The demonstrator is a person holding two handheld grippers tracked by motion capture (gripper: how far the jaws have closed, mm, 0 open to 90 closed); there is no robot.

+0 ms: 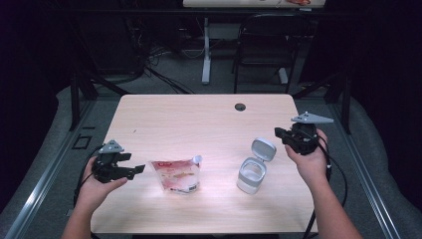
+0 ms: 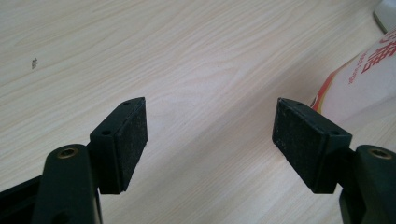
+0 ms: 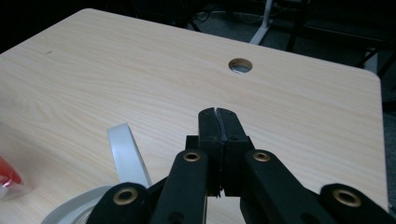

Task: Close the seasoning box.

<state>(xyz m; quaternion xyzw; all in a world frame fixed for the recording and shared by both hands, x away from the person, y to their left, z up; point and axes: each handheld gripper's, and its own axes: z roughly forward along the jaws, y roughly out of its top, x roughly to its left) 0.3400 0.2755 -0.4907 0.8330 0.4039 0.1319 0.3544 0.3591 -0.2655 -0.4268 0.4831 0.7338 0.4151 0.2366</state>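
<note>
Resting on the pale wooden table (image 1: 164, 124), a pouch (image 1: 176, 175) with red print lies flat near the front edge, its spout corner turned toward the middle. To its right stands a small white tub (image 1: 251, 175) with its hinged lid (image 1: 263, 149) flipped up and back, the mouth open to the camera above.

The left gripper (image 1: 138, 169) sits low over the table at the person's left, just beside the pouch, and points at it. Its jaws are spread wide; in the left gripper view bare wood shows between the two black pads (image 2: 133, 140), and nothing is caught there. The pouch (image 2: 369, 79) enters that view at the right edge, past the right-hand pad and not touching it.

The right gripper (image 1: 279, 133) is held above the table at the person's right, just behind and to the right of the tub's lid. Its jaws are pressed together with nothing between them; in the right gripper view the two pads (image 3: 218, 122) meet along a thin seam. Below and left of them the raised lid (image 3: 126, 154) stands on edge, and the tub's rim (image 3: 74, 207) curves along the bottom. A sliver of the pouch (image 3: 7, 179) sits at the far left. Beyond the pads, a round cable hole (image 3: 240, 65) is cut in the tabletop near the far edge.
</note>
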